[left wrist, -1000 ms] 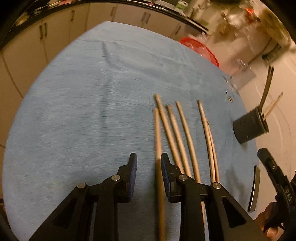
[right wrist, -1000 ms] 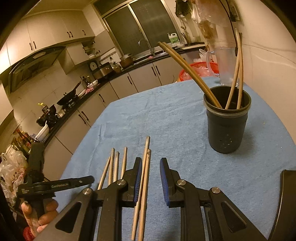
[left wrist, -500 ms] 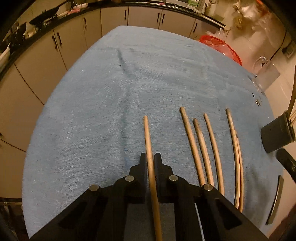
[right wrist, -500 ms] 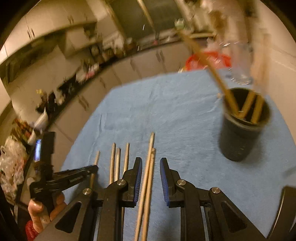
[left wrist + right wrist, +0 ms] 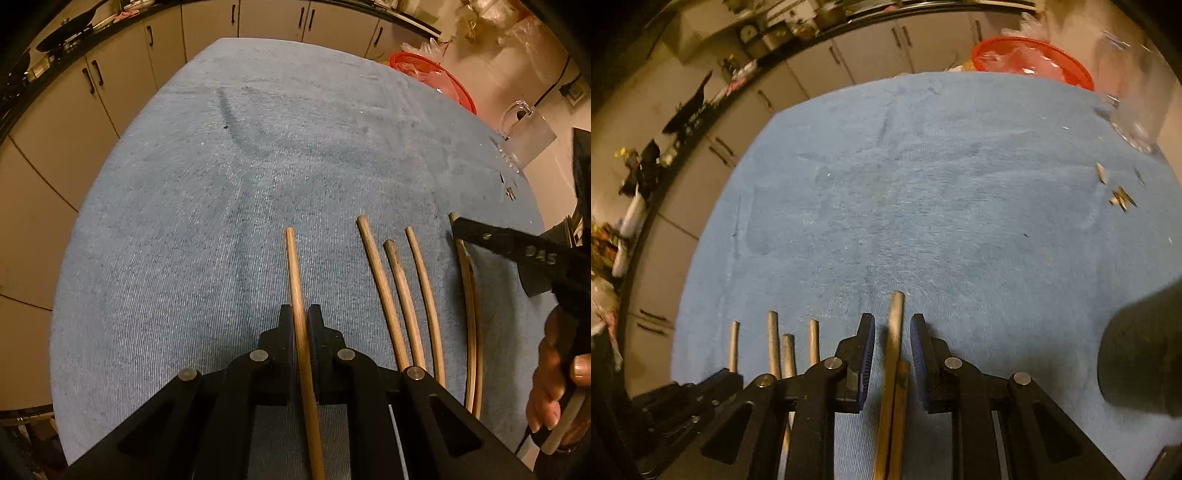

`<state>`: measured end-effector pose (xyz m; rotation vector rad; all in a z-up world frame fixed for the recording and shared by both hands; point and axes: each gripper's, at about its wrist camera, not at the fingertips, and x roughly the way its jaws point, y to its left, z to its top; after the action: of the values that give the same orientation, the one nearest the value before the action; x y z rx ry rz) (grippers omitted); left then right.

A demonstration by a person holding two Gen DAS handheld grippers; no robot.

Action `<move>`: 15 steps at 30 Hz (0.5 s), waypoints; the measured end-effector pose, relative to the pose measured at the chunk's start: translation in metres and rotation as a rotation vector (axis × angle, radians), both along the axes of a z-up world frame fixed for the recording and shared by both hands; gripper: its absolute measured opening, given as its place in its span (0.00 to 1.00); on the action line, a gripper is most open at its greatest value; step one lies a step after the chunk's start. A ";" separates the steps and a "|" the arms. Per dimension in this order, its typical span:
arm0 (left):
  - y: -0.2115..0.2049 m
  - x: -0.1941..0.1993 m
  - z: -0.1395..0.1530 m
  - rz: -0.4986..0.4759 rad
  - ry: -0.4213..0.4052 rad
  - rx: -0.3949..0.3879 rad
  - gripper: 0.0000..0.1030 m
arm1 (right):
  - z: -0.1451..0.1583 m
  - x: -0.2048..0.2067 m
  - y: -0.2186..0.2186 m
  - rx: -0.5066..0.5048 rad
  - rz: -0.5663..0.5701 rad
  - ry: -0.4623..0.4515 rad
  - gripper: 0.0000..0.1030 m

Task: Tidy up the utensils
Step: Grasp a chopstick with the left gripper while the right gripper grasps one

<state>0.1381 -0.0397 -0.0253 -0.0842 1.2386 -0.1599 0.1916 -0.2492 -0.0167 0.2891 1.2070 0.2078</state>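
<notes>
A blue cloth [image 5: 207, 206] covers the table, with a red basket [image 5: 436, 74] at its far edge and a dark cup [image 5: 1141, 350] near the right tongs. The left tongs [image 5: 300, 325] are clamped tight on one wooden chopstick [image 5: 295, 273], which runs straight out between the fingers. Three loose chopsticks [image 5: 399, 291] lie just to its right on the cloth. The right tongs [image 5: 892, 339] stand narrowly apart, their fingers either side of a pair of chopsticks [image 5: 894, 354] lying on the cloth, not yet pinched.
</notes>
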 end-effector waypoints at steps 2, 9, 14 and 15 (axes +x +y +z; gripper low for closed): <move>-0.004 0.005 -0.003 -0.005 0.000 0.006 0.09 | -0.002 0.002 0.008 -0.039 0.013 0.007 0.22; -0.010 0.018 -0.002 -0.014 -0.048 -0.027 0.07 | 0.003 0.002 0.018 -0.025 0.037 -0.018 0.08; -0.004 -0.003 0.032 -0.020 -0.179 -0.075 0.07 | 0.052 -0.033 0.009 0.102 0.027 -0.188 0.08; -0.004 -0.009 0.043 -0.019 -0.214 -0.081 0.07 | 0.064 -0.043 0.007 0.120 0.028 -0.235 0.08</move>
<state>0.1295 -0.0439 0.0180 -0.1223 1.0195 -0.2302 0.1484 -0.2426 0.0475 0.3424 0.9684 0.3299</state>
